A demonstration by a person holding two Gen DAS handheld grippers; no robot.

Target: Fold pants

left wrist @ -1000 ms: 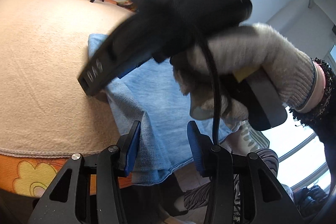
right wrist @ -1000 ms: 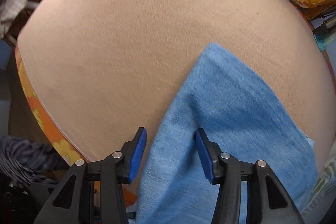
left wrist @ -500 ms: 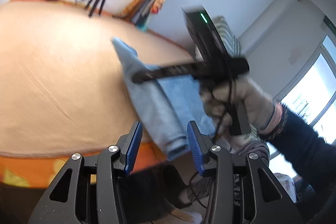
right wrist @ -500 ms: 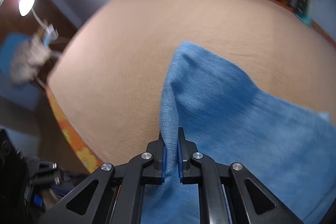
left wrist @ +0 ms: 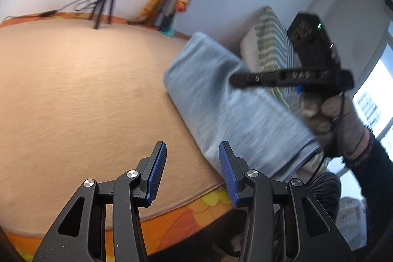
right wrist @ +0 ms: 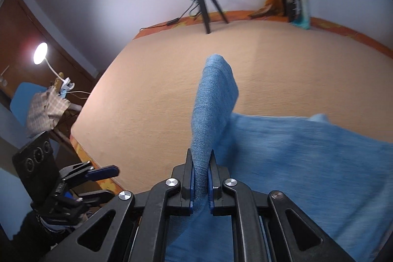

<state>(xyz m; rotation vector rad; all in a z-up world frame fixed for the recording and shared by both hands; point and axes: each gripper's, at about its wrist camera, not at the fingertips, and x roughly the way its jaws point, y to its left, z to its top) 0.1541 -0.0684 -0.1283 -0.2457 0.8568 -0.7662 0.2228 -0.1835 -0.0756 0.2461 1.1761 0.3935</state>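
While lifting a fold of the pants off the tan bed cover, right gripper clamped tight on the denim, presumably to carry that edge over. Rest of pants draped near the bed's front edge. Left gripper partly open, empty, clear of cloth. Versus a second ago: right jaws apart then, fabric flat.

Your right gripper points steeply down with its jaws pinched tight together. Your left gripper has its jaws parted, nothing between them. Your gloved right hand grips its handle.
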